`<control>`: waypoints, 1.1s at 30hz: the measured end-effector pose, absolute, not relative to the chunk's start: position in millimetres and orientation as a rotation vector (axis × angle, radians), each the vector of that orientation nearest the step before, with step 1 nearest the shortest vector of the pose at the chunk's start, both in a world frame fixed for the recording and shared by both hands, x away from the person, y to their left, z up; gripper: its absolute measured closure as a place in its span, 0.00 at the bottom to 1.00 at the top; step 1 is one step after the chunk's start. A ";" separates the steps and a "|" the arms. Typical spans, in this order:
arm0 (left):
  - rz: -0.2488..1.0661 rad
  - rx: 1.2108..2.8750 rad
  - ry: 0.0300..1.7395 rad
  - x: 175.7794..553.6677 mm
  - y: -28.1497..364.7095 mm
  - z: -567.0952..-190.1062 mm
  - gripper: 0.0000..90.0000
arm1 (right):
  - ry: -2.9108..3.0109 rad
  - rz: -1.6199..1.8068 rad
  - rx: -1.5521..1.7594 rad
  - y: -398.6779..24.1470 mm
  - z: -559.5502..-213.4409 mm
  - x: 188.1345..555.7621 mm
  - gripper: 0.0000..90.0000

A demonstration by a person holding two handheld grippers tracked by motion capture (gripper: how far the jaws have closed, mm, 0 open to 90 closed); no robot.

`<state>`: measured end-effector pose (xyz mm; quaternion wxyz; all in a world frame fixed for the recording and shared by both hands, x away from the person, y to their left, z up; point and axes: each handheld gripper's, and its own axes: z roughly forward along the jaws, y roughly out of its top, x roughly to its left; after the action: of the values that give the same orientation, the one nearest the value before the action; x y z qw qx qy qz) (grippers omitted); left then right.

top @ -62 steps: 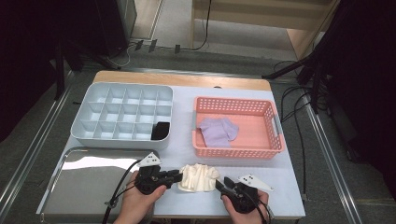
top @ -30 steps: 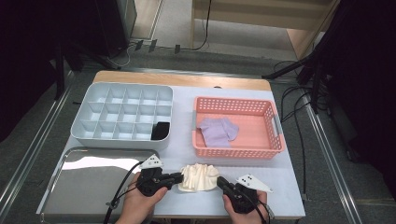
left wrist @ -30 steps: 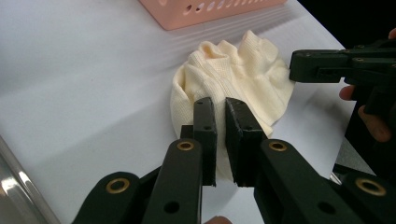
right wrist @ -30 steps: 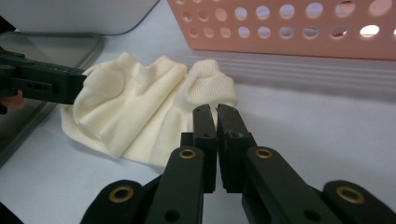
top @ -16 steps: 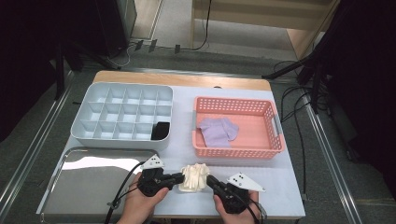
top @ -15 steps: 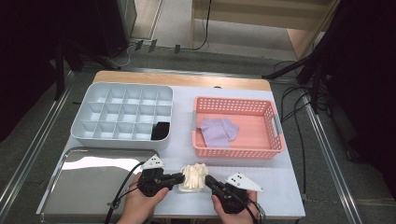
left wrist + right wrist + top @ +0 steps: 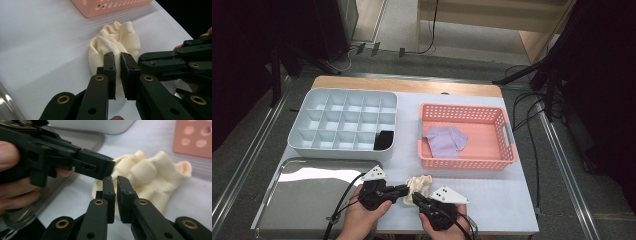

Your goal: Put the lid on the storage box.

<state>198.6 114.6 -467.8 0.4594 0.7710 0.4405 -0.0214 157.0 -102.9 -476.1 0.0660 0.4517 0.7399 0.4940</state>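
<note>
White tabletop under dim surroundings, with my two handheld grippers meeting over a cream knitted sock bunched near the front edge, at about six o'clock on the table. From the high view, my left gripper comes in from nine o'clock of the sock and my right gripper from about five o'clock, their tips nearly touching at the sock's near side. Along the left gripper, the jaws stand almost closed, pinching a thin fold at the sock's near edge. Along the right gripper, the jaws have just eased open a little, leaving a narrow slit; they sit right against the sock's near fold, but I cannot tell whether any fabric is caught between them. Behind the sock, at one o'clock, a pink basket holds a folded lilac cloth. At eleven o'clock sits a pale compartment tray with one dark item in its front right cell. A shiny metal tray lies at nine o'clock, just beside my left hand.
</note>
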 end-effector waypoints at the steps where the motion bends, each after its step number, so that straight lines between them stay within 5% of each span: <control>1: -0.049 1.895 1.085 198.4 115.2 -467.1 0.93 | 2.225 1.506 1.353 -105.1 -473.0 154.9 0.94; 10: -0.054 1.882 1.092 200.4 118.2 -466.5 0.92 | 2.146 1.554 1.401 -131.1 -465.3 154.3 0.92; 14: -0.058 1.864 1.087 200.1 120.8 -463.2 0.89 | 2.100 1.586 1.436 -132.0 -465.6 156.5 0.76; 19: -0.056 1.862 1.112 203.6 120.1 -464.6 0.68 | 2.094 1.526 1.437 -115.3 -467.0 158.8 0.64; 22: -0.073 1.888 1.109 203.9 116.9 -467.1 0.63 | 2.134 1.463 1.478 -108.4 -475.4 165.2 0.77; 26: -0.082 1.916 1.109 204.1 115.6 -468.6 0.74 | 2.129 1.448 1.503 -114.8 -475.0 165.6 0.98; 33: -0.091 1.917 1.124 203.6 115.6 -469.0 0.82 | 2.041 1.457 1.539 -145.8 -465.9 160.4 1.00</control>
<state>203.6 115.6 -469.0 0.4430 0.7728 0.4530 -0.0367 160.4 -145.8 -465.9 0.0994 0.5205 0.6903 0.4926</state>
